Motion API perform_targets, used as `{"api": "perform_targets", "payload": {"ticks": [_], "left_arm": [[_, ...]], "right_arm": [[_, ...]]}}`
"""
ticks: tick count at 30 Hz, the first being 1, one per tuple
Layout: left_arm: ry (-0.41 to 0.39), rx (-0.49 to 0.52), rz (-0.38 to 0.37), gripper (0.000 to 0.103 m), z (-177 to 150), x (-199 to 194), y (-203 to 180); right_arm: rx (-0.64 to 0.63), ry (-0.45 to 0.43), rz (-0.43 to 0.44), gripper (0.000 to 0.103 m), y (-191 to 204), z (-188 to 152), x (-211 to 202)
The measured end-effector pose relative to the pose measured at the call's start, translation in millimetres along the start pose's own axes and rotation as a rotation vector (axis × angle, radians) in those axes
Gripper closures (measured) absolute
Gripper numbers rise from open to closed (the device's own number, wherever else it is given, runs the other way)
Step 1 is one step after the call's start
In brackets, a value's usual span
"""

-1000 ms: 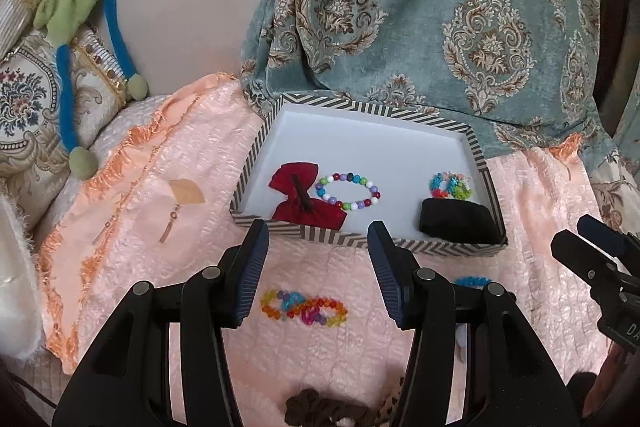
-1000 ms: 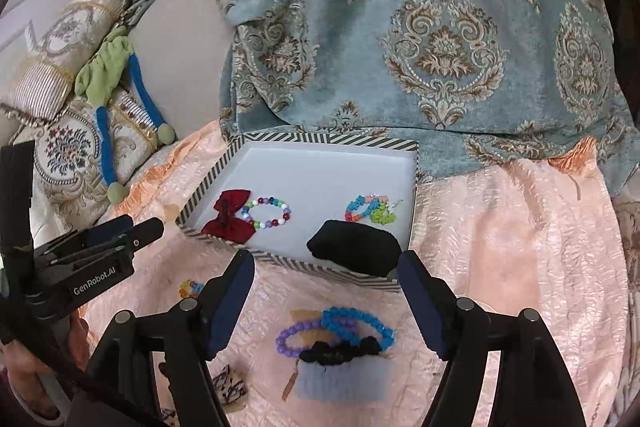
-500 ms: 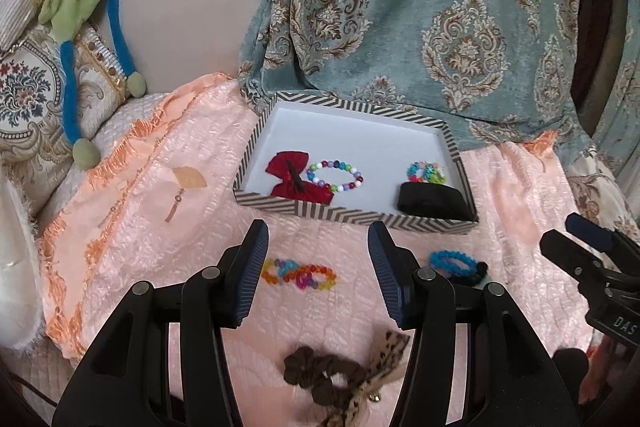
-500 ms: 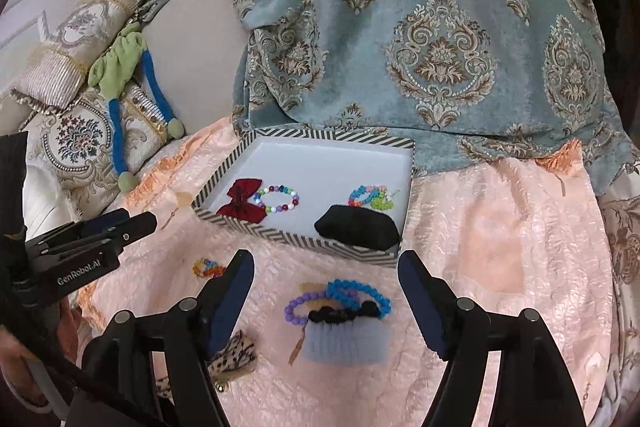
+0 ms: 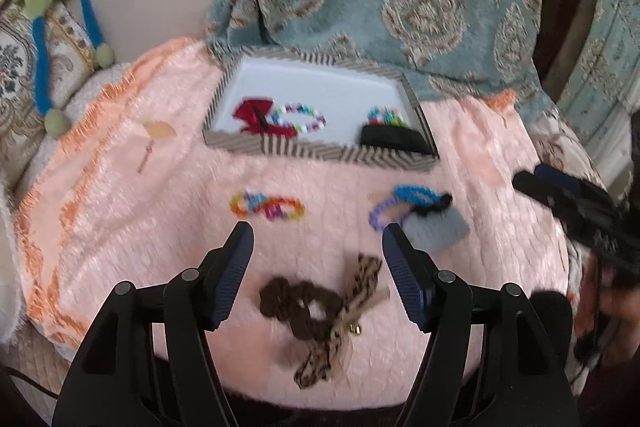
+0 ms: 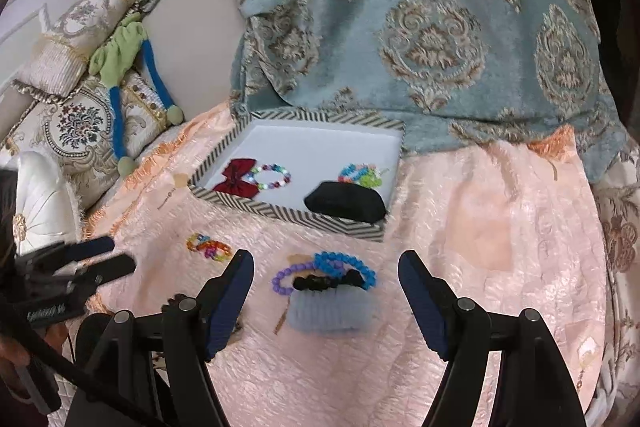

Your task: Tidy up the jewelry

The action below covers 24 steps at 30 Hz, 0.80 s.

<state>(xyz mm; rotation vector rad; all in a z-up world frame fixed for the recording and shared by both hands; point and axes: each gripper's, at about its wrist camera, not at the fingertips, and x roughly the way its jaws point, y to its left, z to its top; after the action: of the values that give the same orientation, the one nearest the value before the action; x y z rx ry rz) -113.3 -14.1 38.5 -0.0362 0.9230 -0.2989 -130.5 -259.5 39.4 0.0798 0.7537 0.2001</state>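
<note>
A striped-rim white tray holds a red bow, a beaded bracelet, a second colourful bracelet and a black pouch. On the pink cloth lie a rainbow bead bracelet, blue and purple bracelets with a black tie on a grey pad, and a brown scrunchie with a leopard bow. My left gripper is open above the scrunchie. My right gripper is open around the blue and purple bracelets' area, above them.
A teal patterned throw drapes behind the tray. Embroidered cushions and a green-blue plush lie at the left. A small gold pendant lies on the cloth left of the tray. The cloth's near edge drops off below.
Both grippers have pulled back and up from the tray. The scrunchie and grey pad have come into fuller view. Both stay open.
</note>
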Motion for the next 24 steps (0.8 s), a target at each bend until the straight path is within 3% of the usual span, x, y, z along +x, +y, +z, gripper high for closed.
{"api": "perform_targets", "payload": {"ticks": [9,18,24], "left_arm": [[0.121,0.008,0.032,0.035,-45,36,13],[0.185,0.01,0.045,0.035,-48,68,15],[0.247,0.021,0.06,0.035,-47,89,16]], "right_arm": [[0.06,0.096,0.078,0.031,-27,-15,38],[-0.23,0.127,0.125,0.031,5,-22,70],[-0.376,0.206,0.14,0.031,14,-22,103]]}}
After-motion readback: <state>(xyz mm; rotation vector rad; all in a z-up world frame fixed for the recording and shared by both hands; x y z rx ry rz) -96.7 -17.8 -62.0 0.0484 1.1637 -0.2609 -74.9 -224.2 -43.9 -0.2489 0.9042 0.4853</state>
